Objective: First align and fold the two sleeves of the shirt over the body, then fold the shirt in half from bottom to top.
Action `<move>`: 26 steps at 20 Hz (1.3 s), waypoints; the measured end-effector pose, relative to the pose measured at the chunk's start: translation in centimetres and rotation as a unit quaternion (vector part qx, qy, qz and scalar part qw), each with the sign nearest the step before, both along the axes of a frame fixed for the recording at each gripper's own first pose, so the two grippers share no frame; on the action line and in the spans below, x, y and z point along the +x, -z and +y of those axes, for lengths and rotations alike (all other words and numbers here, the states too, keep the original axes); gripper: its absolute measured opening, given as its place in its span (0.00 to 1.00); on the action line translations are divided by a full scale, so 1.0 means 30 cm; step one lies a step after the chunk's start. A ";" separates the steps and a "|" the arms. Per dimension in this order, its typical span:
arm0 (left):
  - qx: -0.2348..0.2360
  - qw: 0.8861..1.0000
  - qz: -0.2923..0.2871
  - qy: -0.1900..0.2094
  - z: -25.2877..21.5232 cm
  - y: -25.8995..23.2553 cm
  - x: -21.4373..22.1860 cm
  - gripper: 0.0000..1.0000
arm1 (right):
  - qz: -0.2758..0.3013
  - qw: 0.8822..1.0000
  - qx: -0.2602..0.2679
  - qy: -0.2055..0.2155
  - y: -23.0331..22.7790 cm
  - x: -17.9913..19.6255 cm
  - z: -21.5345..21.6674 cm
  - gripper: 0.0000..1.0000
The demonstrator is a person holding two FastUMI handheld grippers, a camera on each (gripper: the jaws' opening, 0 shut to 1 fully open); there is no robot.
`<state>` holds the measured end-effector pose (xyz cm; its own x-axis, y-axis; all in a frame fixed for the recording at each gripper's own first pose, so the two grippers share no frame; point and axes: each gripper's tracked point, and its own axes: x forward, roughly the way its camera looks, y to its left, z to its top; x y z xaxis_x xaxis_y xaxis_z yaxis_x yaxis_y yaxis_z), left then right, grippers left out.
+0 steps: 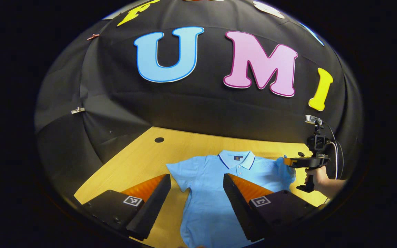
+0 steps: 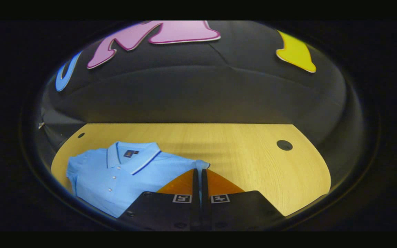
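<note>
I see the wooden table (image 2: 246, 151) carrying the light blue shirt (image 1: 212, 186) flat, collar toward twelve o'clock. My left gripper (image 1: 196, 203) hovers over the body, jaws wide apart. At three o'clock my right gripper (image 2: 199, 179) pinches the sleeve (image 2: 201, 164), jaws together.

A pale wood-grain counter (image 1: 140, 162) runs across the booth, its far edge meeting the black cloth wall (image 1: 198, 110). A round dark hole (image 1: 159, 140) sits near the counter's far left in the left gripper view, and another hole (image 2: 284, 145) is over at the right in the right gripper view. Two small clips (image 1: 78, 110) pinch the cloth along a seam on the left.
</note>
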<state>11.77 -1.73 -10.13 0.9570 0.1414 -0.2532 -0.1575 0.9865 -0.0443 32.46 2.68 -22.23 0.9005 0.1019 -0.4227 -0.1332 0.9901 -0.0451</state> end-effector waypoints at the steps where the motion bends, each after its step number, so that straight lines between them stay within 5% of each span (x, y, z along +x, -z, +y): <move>1: -0.002 1.000 -0.003 -0.005 0.016 0.002 -0.001 0.98 | 0.001 1.000 -0.003 -0.009 -0.002 -0.007 0.044 0.00; 8: -0.032 0.998 -0.016 -0.045 0.161 0.012 0.026 0.98 | 0.014 0.999 -0.010 -0.043 0.016 -0.053 0.355 0.10; 9: -0.042 0.998 -0.014 -0.049 0.181 0.024 0.041 0.98 | 0.022 0.998 -0.006 -0.053 0.036 -0.071 0.409 0.01; 15: -0.088 0.995 -0.009 -0.054 0.286 0.131 0.186 0.98 | 0.009 0.993 -0.035 -0.110 0.077 -0.155 0.526 0.35; 17: -0.094 0.995 0.007 -0.040 0.292 0.189 0.248 0.98 | -0.003 0.993 -0.031 -0.115 0.059 -0.182 0.526 0.60; 18: -0.098 0.994 0.020 -0.032 0.295 0.226 0.291 0.98 | -0.011 0.993 -0.030 -0.114 0.044 -0.196 0.513 0.82; 20: -0.109 0.993 0.041 -0.027 0.309 0.284 0.367 0.98 | -0.027 0.993 -0.033 -0.112 0.012 -0.224 0.485 0.96; 26: -0.101 0.987 0.113 -0.044 0.364 0.471 0.566 0.98 | -0.069 0.992 -0.034 -0.102 -0.079 -0.316 0.373 0.98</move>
<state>28.76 9.19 -24.26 0.8590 0.1470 -0.4904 -0.2715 0.9429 -0.1929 22.96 13.86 -19.87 0.9138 0.2640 -0.3086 -0.3186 0.9372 -0.1417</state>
